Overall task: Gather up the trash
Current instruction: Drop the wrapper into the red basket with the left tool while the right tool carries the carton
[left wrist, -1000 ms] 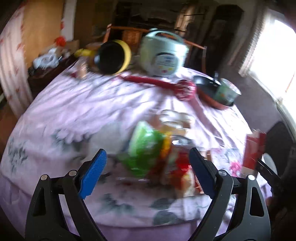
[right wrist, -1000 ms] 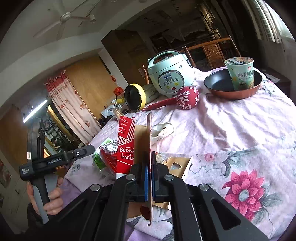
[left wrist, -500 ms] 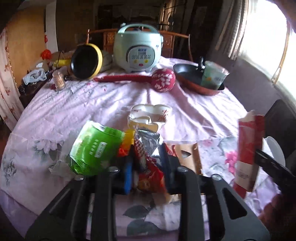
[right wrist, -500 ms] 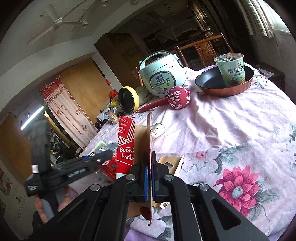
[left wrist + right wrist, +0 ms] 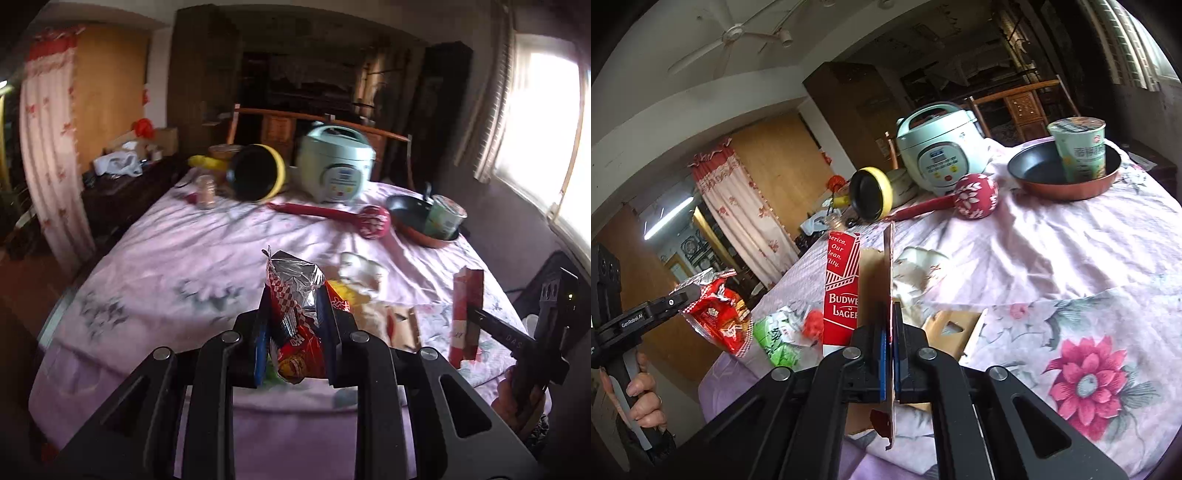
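My left gripper is shut on a red foil snack wrapper and holds it lifted above the table's near edge; the wrapper also shows in the right wrist view. My right gripper is shut on a torn red Budweiser carton, held upright; it also shows in the left wrist view. On the pink flowered tablecloth lie a green wrapper, a crumpled white wrapper and a brown cardboard piece.
At the back of the table stand a pale green rice cooker, a yellow-rimmed pan, a red flowered ladle and a copper frying pan holding a noodle cup. A wooden chair stands behind.
My left gripper closed on the red snack wrapper and lifted it off the table, away from the green wrapper. The right gripper kept hold of the carton, nearly still.
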